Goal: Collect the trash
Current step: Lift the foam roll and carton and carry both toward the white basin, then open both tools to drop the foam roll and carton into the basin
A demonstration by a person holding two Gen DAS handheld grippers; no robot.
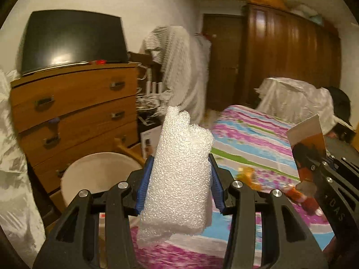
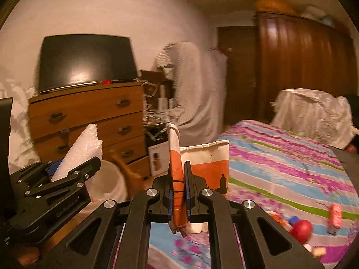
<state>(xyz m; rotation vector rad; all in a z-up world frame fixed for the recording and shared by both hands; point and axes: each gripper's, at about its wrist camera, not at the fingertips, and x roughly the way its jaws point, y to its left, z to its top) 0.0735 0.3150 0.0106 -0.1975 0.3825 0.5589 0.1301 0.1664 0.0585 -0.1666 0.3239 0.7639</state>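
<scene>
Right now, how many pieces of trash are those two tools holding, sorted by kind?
White foam packing sheet, in the left tool: 1
Orange-and-white paper bag, in the right tool: 1
Total: 2

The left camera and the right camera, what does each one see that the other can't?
Only the left camera shows the black cap behind the bed.

Only the right camera shows the red ball on the bed.

Both show the left gripper clamping white foam, the right gripper pinching an orange paper bag, the white bin, the dresser and the TV.
</scene>
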